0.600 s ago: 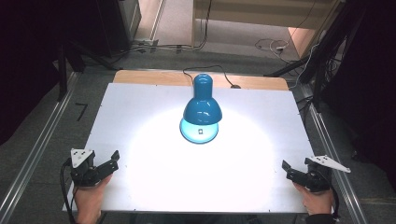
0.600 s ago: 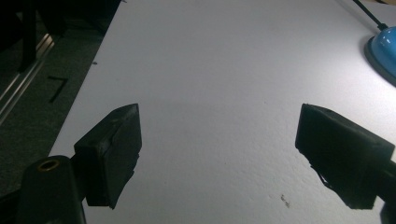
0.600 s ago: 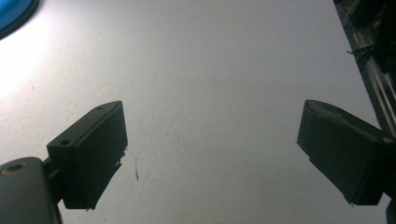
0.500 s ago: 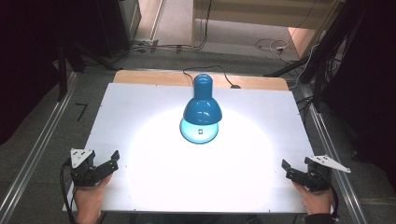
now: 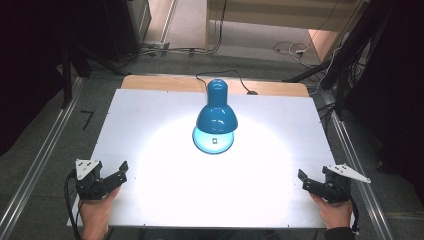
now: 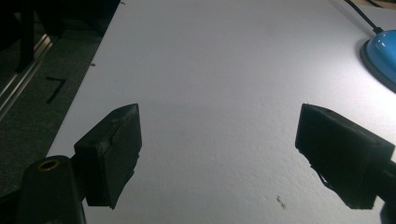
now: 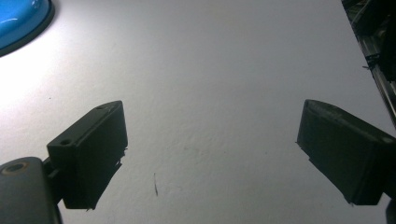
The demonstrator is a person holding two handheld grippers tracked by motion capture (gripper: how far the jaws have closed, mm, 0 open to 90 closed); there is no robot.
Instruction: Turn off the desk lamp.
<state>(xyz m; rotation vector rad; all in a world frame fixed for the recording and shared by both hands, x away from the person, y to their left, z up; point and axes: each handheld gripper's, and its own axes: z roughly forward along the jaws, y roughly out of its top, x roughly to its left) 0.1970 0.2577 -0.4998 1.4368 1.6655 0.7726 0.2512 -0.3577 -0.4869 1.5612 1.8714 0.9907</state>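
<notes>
On the white table (image 5: 165, 115), a blue lamp (image 5: 216, 116) stands near the middle toward the far edge, its shade tipped down over its round base and throwing a bright pool of light on the surface. Its black cord (image 5: 220, 75) runs off the far side. At the near left corner, the left gripper (image 5: 117, 172) rests in a hand (image 5: 95, 215), jaws spread wide with bare table between them. At the near right corner, the right gripper (image 5: 303, 180) sits in the other hand (image 5: 332, 212), jaws likewise wide apart and holding nothing. Both grippers lie well apart from the lamp, whose base edge shows at the right of the left gripper view (image 6: 380, 53) and the upper left of the right gripper view (image 7: 21, 18).
</notes>
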